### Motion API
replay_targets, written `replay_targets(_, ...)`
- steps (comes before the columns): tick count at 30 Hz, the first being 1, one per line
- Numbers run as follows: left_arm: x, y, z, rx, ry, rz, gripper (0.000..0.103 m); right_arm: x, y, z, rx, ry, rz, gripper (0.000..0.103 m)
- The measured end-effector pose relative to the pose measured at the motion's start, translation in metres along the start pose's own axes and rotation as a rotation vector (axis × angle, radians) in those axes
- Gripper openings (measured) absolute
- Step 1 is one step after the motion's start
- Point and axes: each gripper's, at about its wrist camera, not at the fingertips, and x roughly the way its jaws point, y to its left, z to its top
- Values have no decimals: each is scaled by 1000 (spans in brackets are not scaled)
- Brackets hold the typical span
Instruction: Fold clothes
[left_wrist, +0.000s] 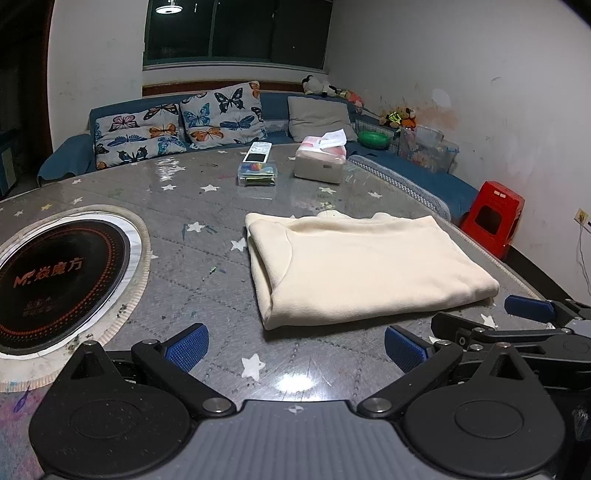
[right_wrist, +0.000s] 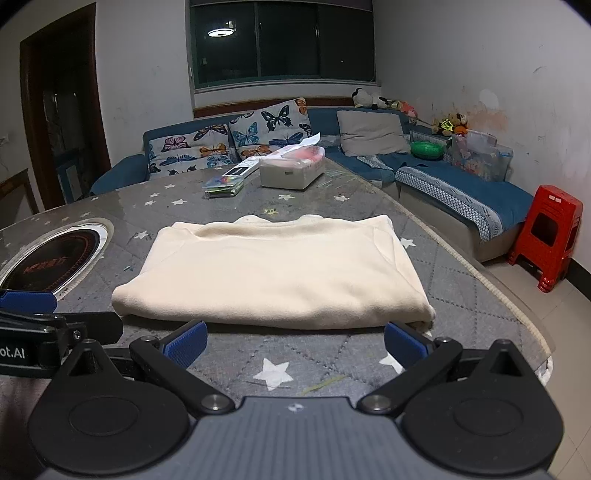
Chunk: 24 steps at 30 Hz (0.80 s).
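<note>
Cream fleece, thick and soft-looking, makes up the folded garment (left_wrist: 354, 266), which lies in a neat rectangle on the worktop (left_wrist: 207, 258) at the centre right of the left wrist view and dead centre of the right wrist view. I judge it light, limp and a little springy, likely to slump open if lifted by one layer, so I would pinch through all layers at the near corners, where the fold edge faces me. My left gripper (left_wrist: 295, 347) sits low in its frame with its fingers spread wide and empty, short of the cloth; my right gripper (right_wrist: 295, 343) is likewise wide and empty, its blue pads just in front of the near edge. Beneath is a grey quilted, star-printed cover under a glossy film that looks slippery. A round cooktop (left_wrist: 55, 280) is set into it at left, a tissue box (left_wrist: 321, 162) stands farther back, and a blue sofa (right_wrist: 461, 184) and red stool (right_wrist: 546, 236) sit beyond.
</note>
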Motion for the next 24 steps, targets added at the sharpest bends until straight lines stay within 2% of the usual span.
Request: replay_targets(24,16,1,8,11,23,1,103,15,0,6,-6,20,5,103)
